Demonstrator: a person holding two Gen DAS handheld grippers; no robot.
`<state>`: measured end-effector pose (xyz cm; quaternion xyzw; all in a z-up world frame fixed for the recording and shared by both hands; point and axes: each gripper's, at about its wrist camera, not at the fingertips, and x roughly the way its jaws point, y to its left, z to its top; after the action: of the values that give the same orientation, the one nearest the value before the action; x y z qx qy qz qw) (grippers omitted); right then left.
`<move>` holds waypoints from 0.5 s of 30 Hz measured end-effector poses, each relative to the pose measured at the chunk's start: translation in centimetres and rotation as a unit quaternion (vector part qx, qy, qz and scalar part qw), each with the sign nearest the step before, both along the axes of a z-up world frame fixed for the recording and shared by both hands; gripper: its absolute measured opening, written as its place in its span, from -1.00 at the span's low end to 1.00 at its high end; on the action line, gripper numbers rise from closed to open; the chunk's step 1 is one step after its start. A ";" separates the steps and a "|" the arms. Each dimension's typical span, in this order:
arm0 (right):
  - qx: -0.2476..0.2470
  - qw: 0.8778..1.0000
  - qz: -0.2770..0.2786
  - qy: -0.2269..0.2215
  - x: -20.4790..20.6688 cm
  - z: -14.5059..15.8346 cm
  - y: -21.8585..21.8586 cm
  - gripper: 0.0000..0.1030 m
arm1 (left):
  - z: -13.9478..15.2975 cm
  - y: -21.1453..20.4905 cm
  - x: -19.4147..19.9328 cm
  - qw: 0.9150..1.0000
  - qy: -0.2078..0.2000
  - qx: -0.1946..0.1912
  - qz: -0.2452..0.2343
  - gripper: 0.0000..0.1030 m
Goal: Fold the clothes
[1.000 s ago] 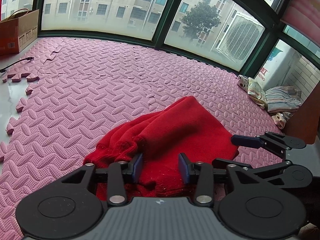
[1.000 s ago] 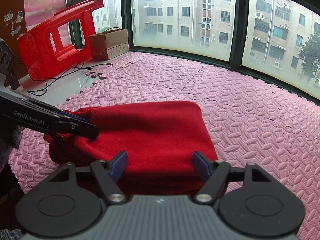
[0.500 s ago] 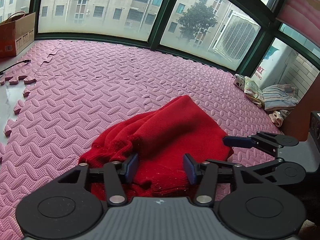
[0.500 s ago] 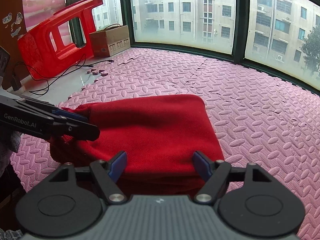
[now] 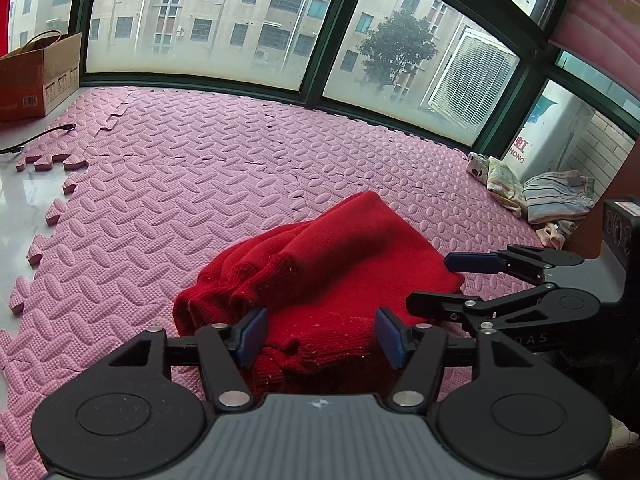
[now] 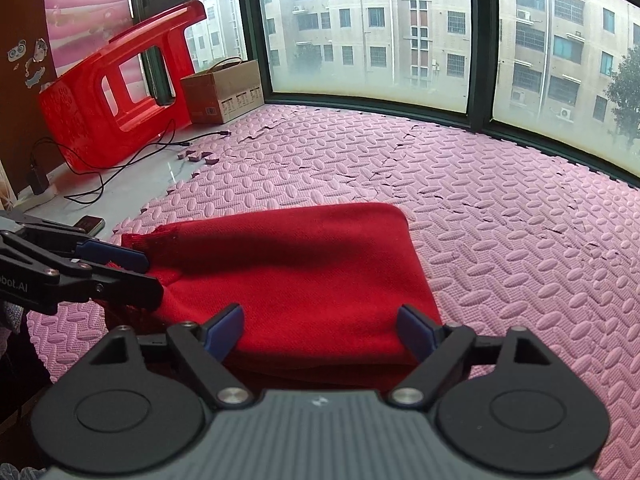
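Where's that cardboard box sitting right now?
The cardboard box sits at the far left by the window, beside the tipped red plastic stool, just off the pink foam mat. The left view shows it in the upper left corner.

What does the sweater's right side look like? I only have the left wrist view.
Observer: Flat and smooth-edged, a neat rectangle of sweater on the mat.
Operator: Is the right gripper holding it?
Observer: No; its jaws have just been opening, pads clear, sweater edge between them.
Operator: Anything beside the box?
Observer: A red stool tipped on its side.
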<state>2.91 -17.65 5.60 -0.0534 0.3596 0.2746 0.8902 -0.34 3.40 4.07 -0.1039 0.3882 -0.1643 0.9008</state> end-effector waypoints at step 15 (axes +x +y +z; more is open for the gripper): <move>0.026 0.997 -0.043 0.061 5.2 -1.2 -2.7 0.65 | 0.3 3.3 -1.8 0.994 0.015 -0.008 0.111 0.25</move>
<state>8.12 -20.35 4.39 0.0025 0.4080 0.2482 0.8786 -2.11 6.69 4.33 -0.1557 0.3866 -0.0647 0.9067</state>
